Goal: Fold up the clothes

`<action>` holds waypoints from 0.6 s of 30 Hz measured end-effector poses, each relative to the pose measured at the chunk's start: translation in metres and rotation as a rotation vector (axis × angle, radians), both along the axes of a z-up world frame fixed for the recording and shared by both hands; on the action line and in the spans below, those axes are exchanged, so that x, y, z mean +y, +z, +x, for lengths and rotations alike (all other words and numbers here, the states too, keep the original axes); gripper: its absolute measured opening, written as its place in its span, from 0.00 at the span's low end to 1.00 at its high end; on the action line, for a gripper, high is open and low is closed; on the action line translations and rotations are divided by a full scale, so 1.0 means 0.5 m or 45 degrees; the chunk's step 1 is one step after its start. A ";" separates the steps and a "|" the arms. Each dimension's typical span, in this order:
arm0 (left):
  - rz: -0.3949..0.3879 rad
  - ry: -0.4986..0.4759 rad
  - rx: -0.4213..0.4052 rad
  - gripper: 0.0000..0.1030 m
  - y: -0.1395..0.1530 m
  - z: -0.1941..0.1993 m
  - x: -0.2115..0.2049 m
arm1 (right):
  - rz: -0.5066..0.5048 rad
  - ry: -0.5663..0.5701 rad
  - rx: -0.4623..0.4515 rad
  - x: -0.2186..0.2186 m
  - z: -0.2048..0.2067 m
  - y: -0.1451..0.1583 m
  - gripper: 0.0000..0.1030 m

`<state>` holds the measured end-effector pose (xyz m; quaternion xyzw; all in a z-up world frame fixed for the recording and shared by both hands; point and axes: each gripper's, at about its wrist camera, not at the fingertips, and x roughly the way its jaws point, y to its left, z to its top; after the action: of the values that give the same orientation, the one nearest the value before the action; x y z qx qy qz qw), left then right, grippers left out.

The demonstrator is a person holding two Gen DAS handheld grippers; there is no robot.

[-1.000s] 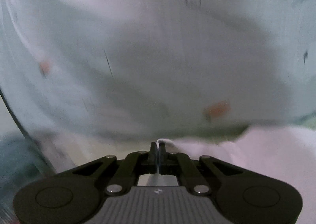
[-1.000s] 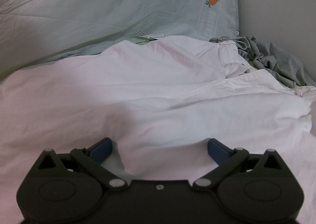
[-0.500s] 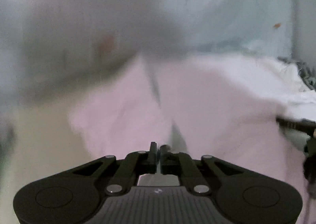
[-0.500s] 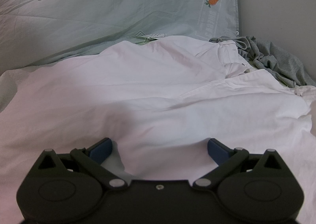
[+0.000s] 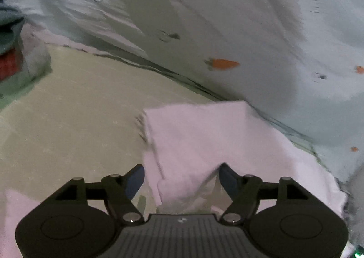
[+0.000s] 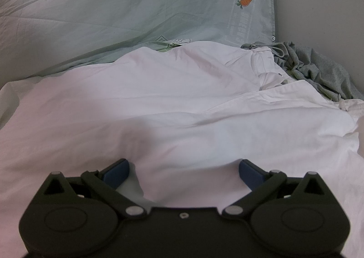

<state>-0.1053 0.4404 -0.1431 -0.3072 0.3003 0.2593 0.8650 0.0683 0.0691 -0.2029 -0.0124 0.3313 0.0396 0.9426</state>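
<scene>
A white shirt (image 6: 177, 107) lies spread over the bed, its collar and buttons toward the back right. In the left wrist view a folded-over end of the white shirt (image 5: 204, 135) lies on the cream sheet. My left gripper (image 5: 182, 178) hovers at its near edge with its jaws opening wide; a loose bunch of white cloth sits between them, and the blue pads do not press on it. My right gripper (image 6: 183, 172) stands open low over the shirt's front, the cloth rising between its fingers without being pinched.
A pale green quilt (image 6: 136, 7) with carrot prints is heaped along the back. A grey garment (image 6: 318, 69) lies crumpled at the back right by the wall. Bare cream sheet (image 5: 68, 110) stretches left of the shirt, with a red and dark object (image 5: 9, 53) at the far left.
My left gripper was shut on a thin edge of white cloth; it swung down onto the shirt's end and its jaws have spread wide, letting the cloth go. The right gripper has kept still.
</scene>
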 end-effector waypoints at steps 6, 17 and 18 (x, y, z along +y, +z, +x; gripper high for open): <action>-0.151 0.162 -0.224 0.76 -0.011 0.016 0.088 | -0.004 -0.007 0.001 0.001 0.001 0.000 1.00; -0.378 0.177 -0.155 0.76 -0.128 0.103 0.143 | -0.013 -0.004 0.001 0.001 0.003 0.000 1.00; -0.366 0.155 -0.169 0.65 -0.129 0.110 0.147 | -0.013 -0.005 0.001 0.001 0.003 0.000 1.00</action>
<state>-0.0505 0.5141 -0.2076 -0.4619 0.2572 0.2447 0.8128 0.0699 0.0697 -0.2030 -0.0164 0.3317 0.0361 0.9425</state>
